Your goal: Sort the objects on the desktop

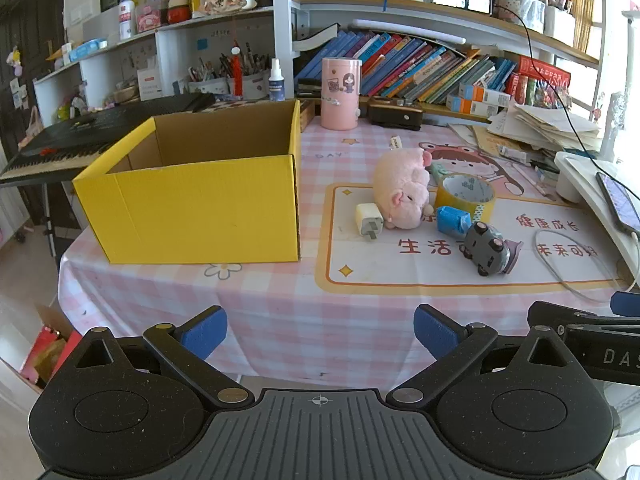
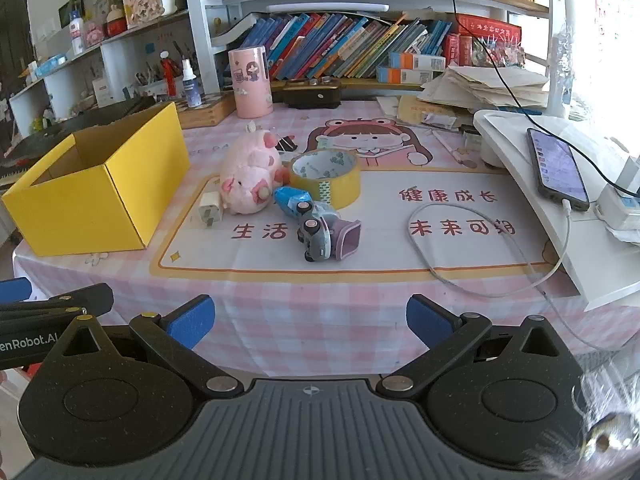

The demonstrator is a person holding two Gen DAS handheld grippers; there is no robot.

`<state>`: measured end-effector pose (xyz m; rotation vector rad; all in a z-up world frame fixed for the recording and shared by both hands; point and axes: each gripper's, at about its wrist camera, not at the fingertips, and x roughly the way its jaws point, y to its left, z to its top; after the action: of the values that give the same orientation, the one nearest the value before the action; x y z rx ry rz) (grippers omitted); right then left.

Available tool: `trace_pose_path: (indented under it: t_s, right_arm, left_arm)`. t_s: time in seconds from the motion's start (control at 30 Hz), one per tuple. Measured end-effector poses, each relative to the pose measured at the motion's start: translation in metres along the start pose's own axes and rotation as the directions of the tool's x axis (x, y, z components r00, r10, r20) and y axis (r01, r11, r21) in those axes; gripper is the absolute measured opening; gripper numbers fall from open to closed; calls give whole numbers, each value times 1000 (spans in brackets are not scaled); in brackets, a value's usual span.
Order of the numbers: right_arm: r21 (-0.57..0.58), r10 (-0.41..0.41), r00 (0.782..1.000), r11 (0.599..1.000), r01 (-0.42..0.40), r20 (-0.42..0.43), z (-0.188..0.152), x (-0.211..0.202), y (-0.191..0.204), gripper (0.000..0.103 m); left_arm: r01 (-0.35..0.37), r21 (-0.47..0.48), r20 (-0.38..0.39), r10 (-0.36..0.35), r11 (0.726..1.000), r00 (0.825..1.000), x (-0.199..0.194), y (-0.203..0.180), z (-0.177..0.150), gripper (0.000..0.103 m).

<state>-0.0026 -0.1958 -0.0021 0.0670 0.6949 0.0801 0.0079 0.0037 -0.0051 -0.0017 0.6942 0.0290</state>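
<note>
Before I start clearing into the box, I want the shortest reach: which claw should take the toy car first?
Probably the right claw: the toy car lies almost straight ahead of its open jaws, and off to the side of the left claw.

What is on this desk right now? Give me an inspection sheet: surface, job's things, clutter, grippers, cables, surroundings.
Surface: pink checked tablecloth with a printed cartoon mat.
Job's things: yellow box, open, nothing seen inside; pink plush pig on its side; white charger plug beside it; tape roll; blue packet; grey toy car tipped over.
Clutter: pink canister, paper stack, phone on a white stand.
Grippers: left gripper and right gripper both open, holding nothing.
Cables: white cable looped from the phone; black cable hanging.
Surroundings: bookshelves, keyboard.
</note>
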Motion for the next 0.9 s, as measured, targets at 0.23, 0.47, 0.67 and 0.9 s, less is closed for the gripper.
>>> trace_pose_path:
  t_s: [0.23,0.47,0.67,0.9]
  right_arm:
    - [14,-9,1000,1000,9,-9,1,1,-2,101]
    - [26,-13,1000,1000,14,-17,1,2,-4,101]
    - [32,-5,1000,999,6,-25,0,3,-5,101]
    - [23,6,999,1000,-5,-42,-1,5,-1,102]
  left_arm:
    - [20,-2,2,-20,1000,1000,-1,3,0,101]
    - [3,4,5,-3,1000,1000,-2,2,1,101]
    - [-2,8,10,2,1000,1000,-4,2,2,101]
    - [-2,9,15,2,1000,1000,-6,2,2,101]
